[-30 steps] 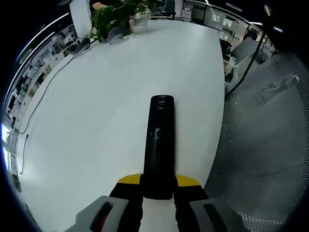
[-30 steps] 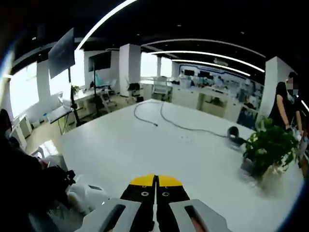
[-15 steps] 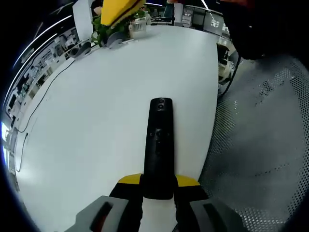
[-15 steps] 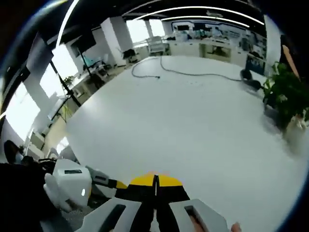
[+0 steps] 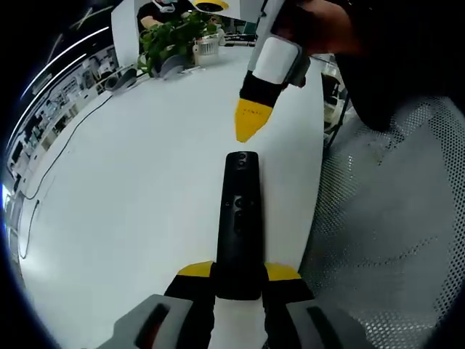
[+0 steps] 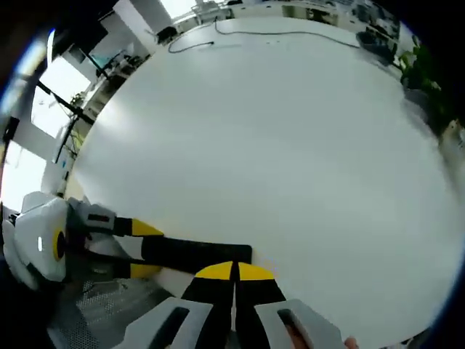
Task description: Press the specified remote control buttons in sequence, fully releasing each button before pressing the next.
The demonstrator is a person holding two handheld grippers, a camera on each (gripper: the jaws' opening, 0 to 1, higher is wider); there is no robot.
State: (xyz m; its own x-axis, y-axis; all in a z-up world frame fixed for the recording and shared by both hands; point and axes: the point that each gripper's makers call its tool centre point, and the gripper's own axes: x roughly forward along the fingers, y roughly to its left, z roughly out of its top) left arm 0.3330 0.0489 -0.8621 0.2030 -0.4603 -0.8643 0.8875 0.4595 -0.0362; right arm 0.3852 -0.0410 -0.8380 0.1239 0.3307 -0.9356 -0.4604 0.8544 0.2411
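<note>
The black remote control [image 5: 237, 222] is pinched at its near end between the yellow-tipped jaws of the left tongs [image 5: 237, 280]. It is seen lengthwise in the left gripper view, buttons facing up, over the white table [image 5: 131, 189] close to the table's edge. Whether its underside touches the surface cannot be told.

In the same view the right tongs [image 5: 247, 131] come in from above, held by a dark-sleeved arm. Their 2 yellow tips are pressed together into 1 point. That point is aimed at the far end of the remote and sits just beyond it, apart from it, with a strip of table visible between.

In the right gripper view the right tongs' own jaws [image 6: 234, 273] are seen pressed together with nothing between them. The remote [image 6: 196, 254] lies crosswise just ahead of their tips, with the left tongs [image 6: 142, 251] clamped on its left part.

A potted green plant [image 5: 171, 40] stands at the far side of the table, with a small dark object beside it. A thin cable [image 5: 51, 163] runs along the table's left side. A perforated grey surface [image 5: 392, 218] is seen to the right of the table edge.
</note>
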